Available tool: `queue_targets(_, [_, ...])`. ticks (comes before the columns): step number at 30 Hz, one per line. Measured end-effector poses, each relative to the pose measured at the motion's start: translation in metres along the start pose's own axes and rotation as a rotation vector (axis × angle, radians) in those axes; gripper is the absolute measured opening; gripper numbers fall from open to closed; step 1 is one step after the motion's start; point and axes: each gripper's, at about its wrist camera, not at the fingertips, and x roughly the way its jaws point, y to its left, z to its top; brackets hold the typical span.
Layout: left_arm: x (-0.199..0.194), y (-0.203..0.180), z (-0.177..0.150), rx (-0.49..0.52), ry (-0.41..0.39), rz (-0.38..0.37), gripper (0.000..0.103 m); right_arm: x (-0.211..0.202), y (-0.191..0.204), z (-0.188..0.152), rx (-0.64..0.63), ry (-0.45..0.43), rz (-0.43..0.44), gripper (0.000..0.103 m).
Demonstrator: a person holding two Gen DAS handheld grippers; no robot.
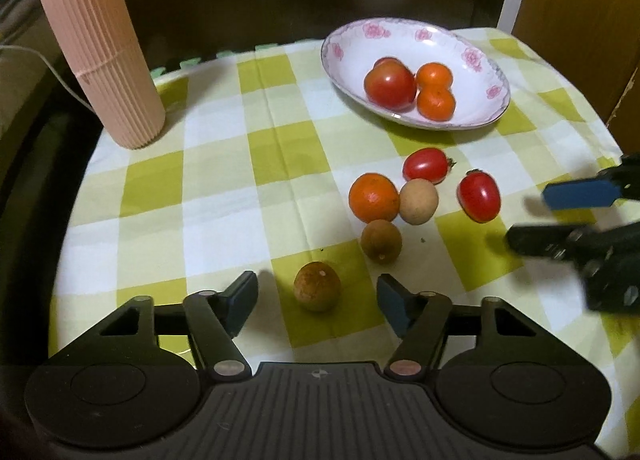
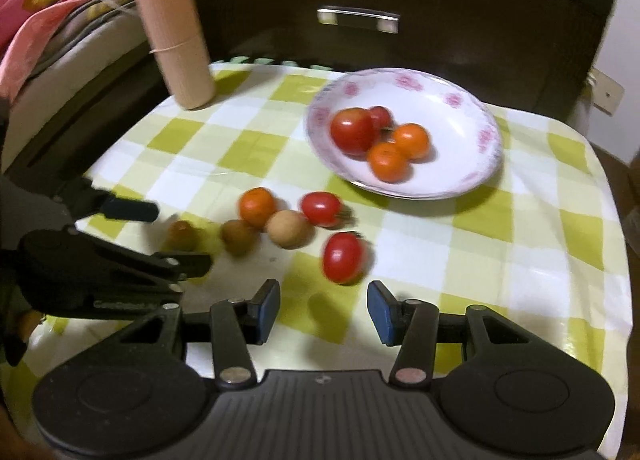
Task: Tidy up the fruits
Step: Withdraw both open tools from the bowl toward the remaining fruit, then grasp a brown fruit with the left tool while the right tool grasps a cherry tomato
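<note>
Nearest the left wrist camera, the left gripper (image 1: pixel 316 300) has its fingers apart on either side of a brown longan (image 1: pixel 317 286) on the checked counter (image 1: pixel 200 196), not yet pressing it. Taking the floral plate (image 1: pixel 348 40) as landmark: a ribbed pink cylinder (image 1: pixel 100 44) stands well to its left; in front of the plate lie a tangerine (image 1: pixel 374 198), two more longans and two cherry tomatoes; the plate already holds tomatoes and tangerines. Further right, the right gripper (image 2: pixel 322 308) hovers with fingers apart and empty, just short of a cherry tomato (image 2: pixel 343 257). Both fruits look light, round and likely to roll; the tomato's thin, smooth skin probably calls for a gentle squeeze across its middle.
</note>
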Motion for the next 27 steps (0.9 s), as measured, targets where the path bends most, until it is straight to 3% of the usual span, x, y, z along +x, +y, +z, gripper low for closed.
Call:
queue_targets(6, [0.001,-0.006,-0.001,0.014,-0.005,-0.008,0.056,0.004,-0.024,-0.002,0.064,0.009,-0.029,0.046])
queue_targets(10, [-0.002,-0.007,-0.001,0.017,-0.008,-0.016,0.042,0.009,-0.024,0.000,0.061,0.007,-0.026,0.046])
queue_targets(15, [-0.004,-0.007,0.000,0.013,-0.012,-0.033,0.033,0.019,-0.021,0.007,0.042,0.003,-0.010,0.046])
queue_targets(22, [-0.002,-0.010,-0.002,0.029,0.001,-0.053,0.034,0.035,-0.023,0.014,0.067,0.006,0.024,0.048])
queue_targets(27, [-0.004,-0.011,-0.005,0.044,0.000,-0.053,0.037,0.043,-0.019,0.014,0.044,0.020,0.002,0.048])
